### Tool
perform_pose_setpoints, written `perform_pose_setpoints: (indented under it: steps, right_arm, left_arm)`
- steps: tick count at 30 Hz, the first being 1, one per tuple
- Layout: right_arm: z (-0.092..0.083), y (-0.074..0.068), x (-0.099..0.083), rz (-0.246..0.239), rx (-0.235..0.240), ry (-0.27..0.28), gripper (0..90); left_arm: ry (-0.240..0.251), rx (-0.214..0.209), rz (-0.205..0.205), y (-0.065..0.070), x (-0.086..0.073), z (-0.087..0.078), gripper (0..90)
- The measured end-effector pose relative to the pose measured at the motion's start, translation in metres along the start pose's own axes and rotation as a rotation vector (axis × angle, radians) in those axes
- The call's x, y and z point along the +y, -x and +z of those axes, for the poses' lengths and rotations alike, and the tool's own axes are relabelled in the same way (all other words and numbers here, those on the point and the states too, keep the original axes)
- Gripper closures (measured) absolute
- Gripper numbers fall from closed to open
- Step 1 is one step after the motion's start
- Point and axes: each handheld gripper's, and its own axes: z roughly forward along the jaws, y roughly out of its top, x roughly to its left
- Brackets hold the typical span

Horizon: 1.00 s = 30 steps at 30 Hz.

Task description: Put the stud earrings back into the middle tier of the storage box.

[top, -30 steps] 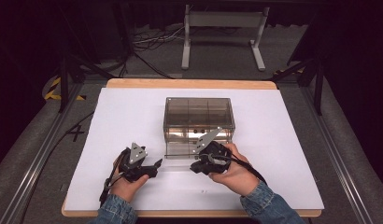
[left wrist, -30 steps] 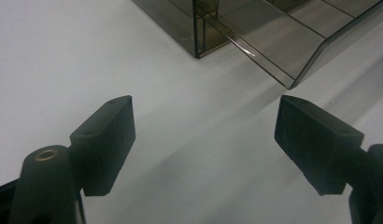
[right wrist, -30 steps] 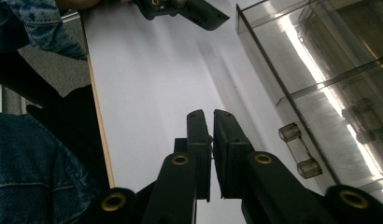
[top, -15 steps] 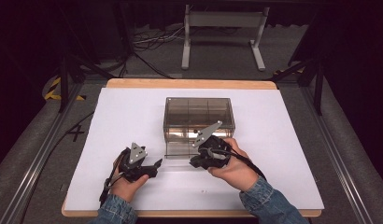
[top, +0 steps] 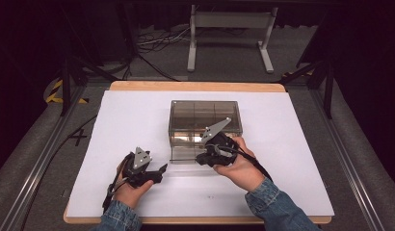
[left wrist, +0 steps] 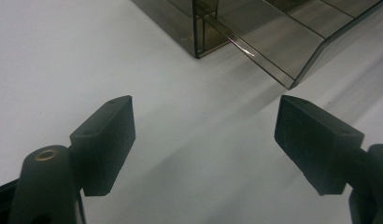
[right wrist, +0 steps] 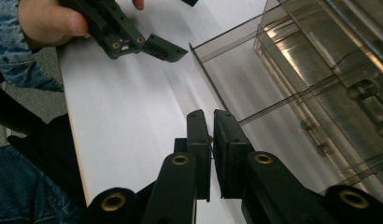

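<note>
Dark room, white-topped desk (top: pixel 138 120). Smoky clear compartment box (top: pixel 205 115): mid-desk, its front drawer (top: pixel 186 154) pulled out toward the person. Right tool (right wrist: pixel 211 122): at the drawer's front wall, jaws clenched almost together on its thin edge. Left tool (top: pixel 159 171): low over the desk, just left of the drawer, jaws released wide with nothing between them.
</note>
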Motion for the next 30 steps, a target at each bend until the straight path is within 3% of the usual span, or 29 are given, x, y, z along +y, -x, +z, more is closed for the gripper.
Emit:
perform_pose_setpoints:
  steps: [16, 30]
  right_arm:
    - [0.003, 0.019, 0.005, 0.064, -0.067, 0.023, 85.2]
    - [0.009, 0.031, 0.006, 0.121, -0.088, 0.036, 85.1]
  left_arm:
    - [0.000, -0.001, 0.001, 0.000, 0.000, 0.000, 21.0]
    - [0.002, -0.002, -0.002, 0.000, 0.000, 0.000, 21.0]
